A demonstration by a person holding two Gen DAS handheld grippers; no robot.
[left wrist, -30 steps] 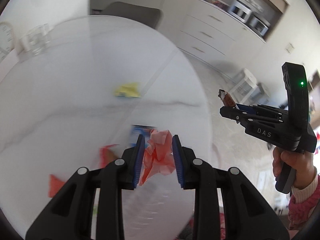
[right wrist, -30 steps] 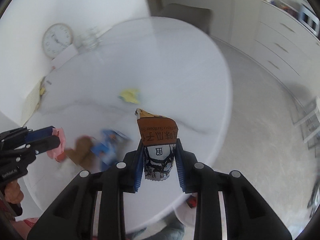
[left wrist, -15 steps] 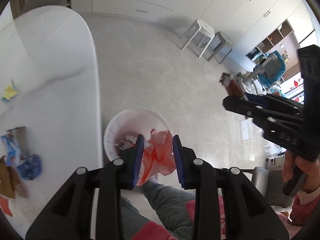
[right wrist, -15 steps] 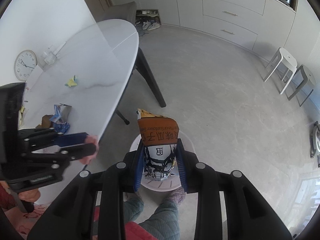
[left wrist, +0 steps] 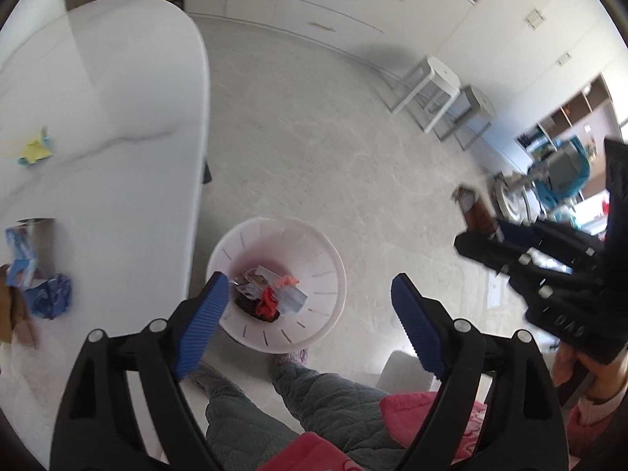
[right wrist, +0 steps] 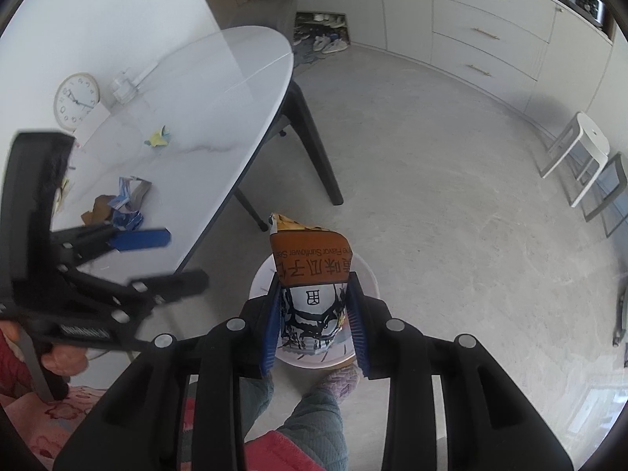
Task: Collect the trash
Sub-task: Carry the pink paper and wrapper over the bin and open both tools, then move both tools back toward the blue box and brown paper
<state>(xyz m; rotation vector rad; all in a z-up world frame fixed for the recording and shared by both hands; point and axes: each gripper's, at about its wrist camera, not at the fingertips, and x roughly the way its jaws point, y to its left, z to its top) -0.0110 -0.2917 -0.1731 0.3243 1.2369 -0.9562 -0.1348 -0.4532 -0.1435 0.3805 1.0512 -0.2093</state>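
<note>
1. Our right claw (right wrist: 314, 325) is closed on a sunflower seed packet (right wrist: 310, 274), and the packet stands between the two blue pads with its long axis along the fingers, its torn top pointing away from us.
2. The white trash bin (right wrist: 369, 274) stands on the floor directly under and behind this packet in the right wrist view, so the packet lies almost straight above the bin mouth. We judge that the coming move is only to spread the fingers and let it fall.
3. Our left claw (left wrist: 306, 322) is wide open and holds nothing. It hangs above the same bin (left wrist: 329, 259), where red and clear scraps (left wrist: 271, 298) already lie at the bottom.
4. The right claw is the one that matters now, because it alone carries trash. In the left wrist view it appears at the right side, a little apart from the bin.
5. On the table (right wrist: 219, 90) more trash waits: a yellow paper (right wrist: 157, 138) far from the edge, and blue and brown wrappers (right wrist: 121, 204) nearer to us.
6. A risk, in our judgement: the packet is tall and light, so it may tip on the rim.
</note>
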